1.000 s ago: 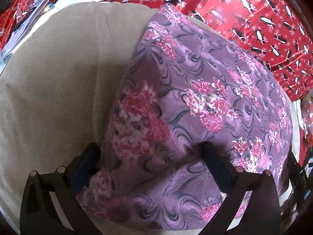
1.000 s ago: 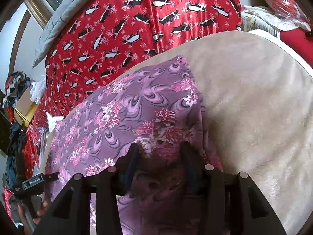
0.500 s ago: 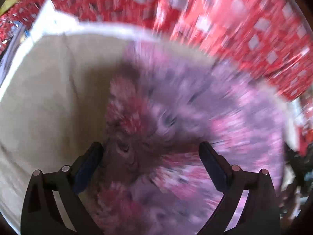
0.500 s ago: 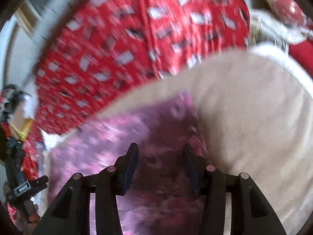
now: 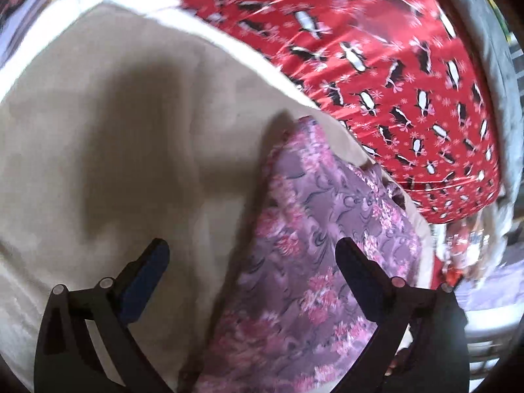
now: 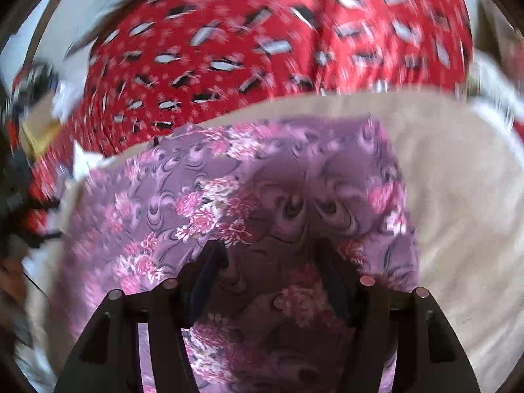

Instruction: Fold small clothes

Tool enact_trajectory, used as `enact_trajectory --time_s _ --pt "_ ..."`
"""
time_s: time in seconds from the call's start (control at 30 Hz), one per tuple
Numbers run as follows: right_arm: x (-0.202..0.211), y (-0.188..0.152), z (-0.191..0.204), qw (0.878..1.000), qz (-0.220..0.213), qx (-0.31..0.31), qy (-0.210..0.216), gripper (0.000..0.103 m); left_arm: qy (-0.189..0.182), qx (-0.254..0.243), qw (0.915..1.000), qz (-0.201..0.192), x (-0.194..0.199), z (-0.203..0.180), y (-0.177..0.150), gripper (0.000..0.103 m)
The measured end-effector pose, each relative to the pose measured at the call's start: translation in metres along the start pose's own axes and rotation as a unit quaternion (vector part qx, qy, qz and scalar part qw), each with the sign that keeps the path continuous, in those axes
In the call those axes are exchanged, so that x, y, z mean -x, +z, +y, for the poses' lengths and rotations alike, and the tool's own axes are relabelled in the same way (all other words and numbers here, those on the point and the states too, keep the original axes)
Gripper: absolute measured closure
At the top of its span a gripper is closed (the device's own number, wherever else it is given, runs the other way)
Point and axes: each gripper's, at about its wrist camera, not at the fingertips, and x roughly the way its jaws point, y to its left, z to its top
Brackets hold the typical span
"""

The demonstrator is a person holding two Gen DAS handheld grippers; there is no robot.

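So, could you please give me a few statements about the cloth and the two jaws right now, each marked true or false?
1. The floral purple cloth lies on a beige blanket. True.
2. The left gripper stands wide open with nothing pinched. True.
3. The fabric behind the blanket is plain blue. False: it is red fabric with penguins.
4. The right gripper hangs over bare blanket, away from the cloth. False: it is over the cloth, which shows between its opening jaws.
5. The cloth covers the whole blanket. False: much beige is bare on both sides.
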Motion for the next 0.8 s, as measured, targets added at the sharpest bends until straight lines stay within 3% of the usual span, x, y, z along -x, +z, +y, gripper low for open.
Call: enact_trajectory --time_s 0.1,0.27,0.43,0.63,0.8 --pt "0.013 -0.001 0.019 0.998 -0.015 -0.007 0.066 0.040 -0.040 0.008 0.9989 0.024 -0.010 0.001 -0.006 0.001" --pt "0.001 -0.013 0.055 0.997 0.016 0.034 0.074 0.041 -0.071 -0.023 0.9935 0.086 -0.037 -0.021 -0.033 0.001" --pt "-0.003 -0.030 0.055 0.996 0.021 0.037 0.074 0.040 -0.042 -0.078 0.9912 0.098 -0.051 -0.043 -0.043 0.001" --pt "0.010 -0.031 0.056 0.995 0.014 0.036 0.092 0.040 -0.071 -0.087 0.9890 0.096 -0.044 -0.051 -0.037 0.001" --pt "0.022 -0.037 0.092 0.986 0.014 0.092 0.139 0.039 -0.038 -0.111 0.9859 0.120 -0.063 -0.055 -0.036 0.001"
